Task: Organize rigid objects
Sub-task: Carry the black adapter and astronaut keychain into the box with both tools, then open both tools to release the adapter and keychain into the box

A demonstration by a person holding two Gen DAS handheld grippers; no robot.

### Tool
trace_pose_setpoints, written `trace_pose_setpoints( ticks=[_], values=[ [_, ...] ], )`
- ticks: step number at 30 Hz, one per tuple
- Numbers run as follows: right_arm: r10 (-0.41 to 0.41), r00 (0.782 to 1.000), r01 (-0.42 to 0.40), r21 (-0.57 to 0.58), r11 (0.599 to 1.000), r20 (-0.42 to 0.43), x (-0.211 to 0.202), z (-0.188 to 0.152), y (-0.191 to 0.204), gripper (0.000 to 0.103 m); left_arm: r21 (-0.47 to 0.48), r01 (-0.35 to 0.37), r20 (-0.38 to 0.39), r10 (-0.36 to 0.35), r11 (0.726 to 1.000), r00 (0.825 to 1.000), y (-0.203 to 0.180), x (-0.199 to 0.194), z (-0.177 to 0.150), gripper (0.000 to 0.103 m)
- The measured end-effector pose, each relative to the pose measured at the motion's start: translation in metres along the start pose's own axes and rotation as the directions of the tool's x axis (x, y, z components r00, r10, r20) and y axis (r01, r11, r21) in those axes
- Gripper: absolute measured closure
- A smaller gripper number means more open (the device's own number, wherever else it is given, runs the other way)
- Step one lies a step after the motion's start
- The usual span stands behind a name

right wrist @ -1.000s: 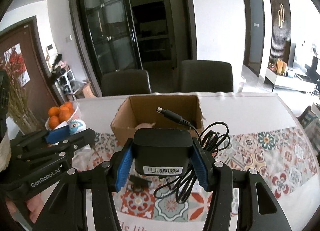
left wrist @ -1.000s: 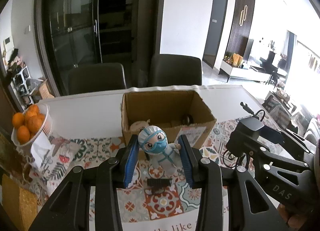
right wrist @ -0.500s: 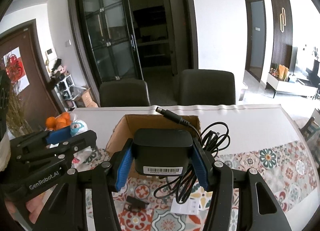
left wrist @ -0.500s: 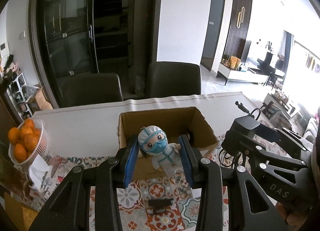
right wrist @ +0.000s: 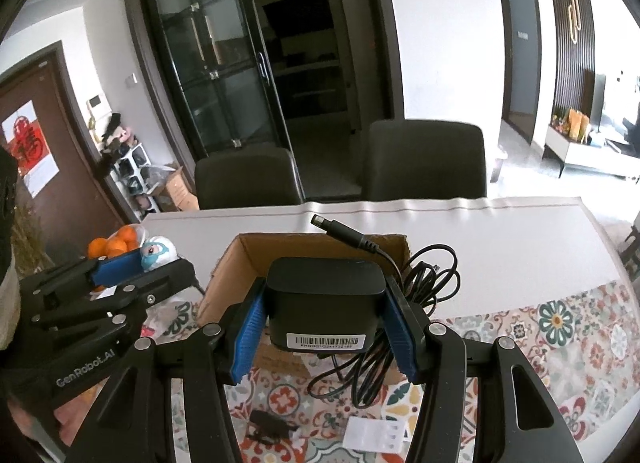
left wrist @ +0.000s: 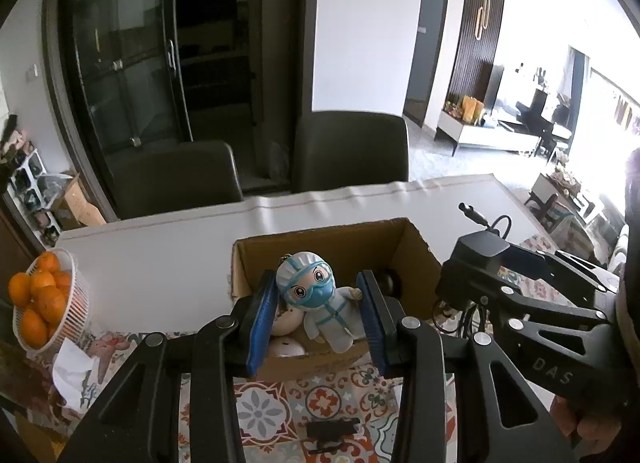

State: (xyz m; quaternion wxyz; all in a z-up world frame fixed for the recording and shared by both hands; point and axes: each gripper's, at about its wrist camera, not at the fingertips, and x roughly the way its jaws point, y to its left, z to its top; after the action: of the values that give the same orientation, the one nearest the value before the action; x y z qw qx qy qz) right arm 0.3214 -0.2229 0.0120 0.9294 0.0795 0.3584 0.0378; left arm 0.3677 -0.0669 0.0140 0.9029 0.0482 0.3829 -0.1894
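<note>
My left gripper (left wrist: 318, 313) is shut on a small figurine in a white suit, blue goggles and mask (left wrist: 316, 299), held over the near part of an open cardboard box (left wrist: 416, 247). My right gripper (right wrist: 324, 321) is shut on a black power adapter (right wrist: 326, 303) whose coiled cable (right wrist: 424, 283) hangs off to the right, its plug sticking up. The adapter hovers over the near edge of the same box (right wrist: 240, 259). In the box lie pale round things and a dark one. Each gripper shows in the other's view: the right gripper (left wrist: 480, 275), the left gripper (right wrist: 132, 263).
A white basket of oranges (left wrist: 40, 303) stands at the table's left edge beside crumpled tissue. A small black clip (left wrist: 332, 429) and a white card (right wrist: 372, 431) lie on the patterned cloth before the box. Two dark chairs (left wrist: 352, 151) stand behind the table.
Both grippers have moved forward toward the box with their loads still gripped. The figurine and the adapter now hang over the box's near side instead of in front of it.
</note>
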Motion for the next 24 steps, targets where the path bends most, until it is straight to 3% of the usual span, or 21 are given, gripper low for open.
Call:
trace_pose_setpoints(
  ticks=[10,24],
  values=[
    [0.022,0.995,-0.017,0.043,0.999,-0.099,0.047,0.013,-0.017,0.048,-0.006,0.003,-0.091,-0.004,1.0,0.996,0.009,0.044,0.011,0.063],
    [0.016,0.986,-0.012,0.026,1.0,-0.166,0.093,0.025,-0.019,0.048,-0.064,0.003,-0.191,-0.015,0.998,0.981,0.025,0.084,0.015,0.063]
  ],
)
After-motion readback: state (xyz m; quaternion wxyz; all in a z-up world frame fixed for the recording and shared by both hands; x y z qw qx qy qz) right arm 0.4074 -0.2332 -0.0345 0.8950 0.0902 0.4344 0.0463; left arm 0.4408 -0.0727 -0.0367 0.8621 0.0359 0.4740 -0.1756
